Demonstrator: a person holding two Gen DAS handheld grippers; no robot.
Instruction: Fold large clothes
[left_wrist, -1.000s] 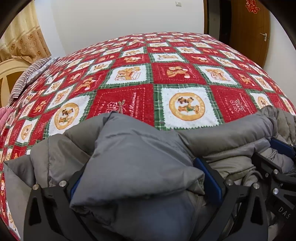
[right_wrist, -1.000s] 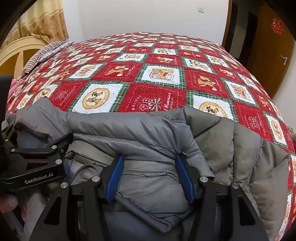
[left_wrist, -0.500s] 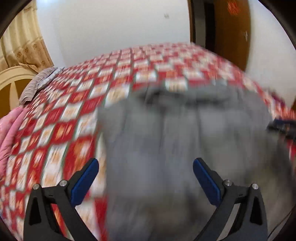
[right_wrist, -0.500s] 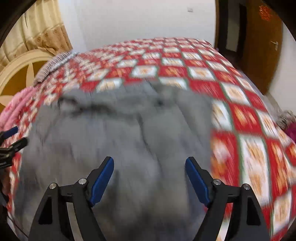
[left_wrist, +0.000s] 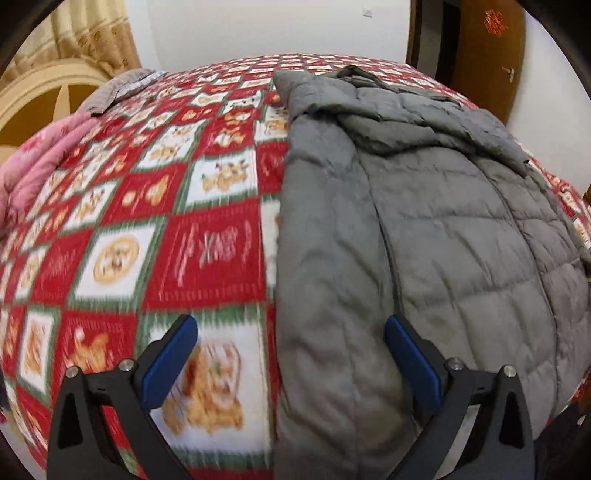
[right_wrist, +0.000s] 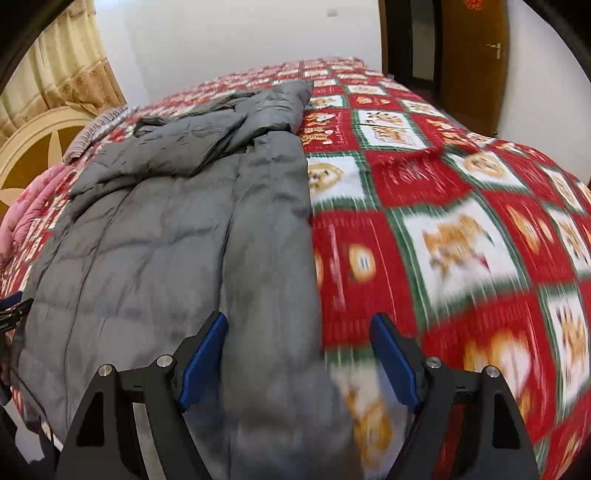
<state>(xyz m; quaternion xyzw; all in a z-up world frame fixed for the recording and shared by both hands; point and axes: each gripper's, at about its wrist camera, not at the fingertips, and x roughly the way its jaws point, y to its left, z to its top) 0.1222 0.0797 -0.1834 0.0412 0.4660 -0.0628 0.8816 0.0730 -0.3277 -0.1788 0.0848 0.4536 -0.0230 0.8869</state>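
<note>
- I had the grey quilted jacket (left_wrist: 424, 236) lying spread flat on the bed, on top of the red, white and green patchwork bedspread (left_wrist: 155, 229), running lengthwise away from both cameras.
- Its far end was bunched into a rumpled fold, with 1 sleeve-like flap (right_wrist: 280, 107) lying over the top of it.
- My left hand-held gripper (left_wrist: 291, 354) was spread wide, its 2 blue pads apart and pressing on nothing. The jacket's left edge ran between them below, with bare bedspread under the left pad.
- My right hand-held gripper (right_wrist: 299, 354) was also spread wide. Its jaws had just been opening, and nothing was pinched between them; the jacket's right edge passed underneath, with bedspread under the right pad.
- In the right wrist view, a sliver of the left hand-held gripper showed at the far left edge, just beside the jacket's side.
- A pink quilt (left_wrist: 40, 158) lay bunched along the left side of the bed, and a striped cloth (left_wrist: 118, 88) sat near the far left corner.
- A cream headboard (left_wrist: 44, 96) and beige curtain (left_wrist: 92, 33) stood to the left, with a brown wooden door (left_wrist: 491, 55) at the far right.
- I saw no container in either view; the lower parts of both views were motion-blurred.
</note>
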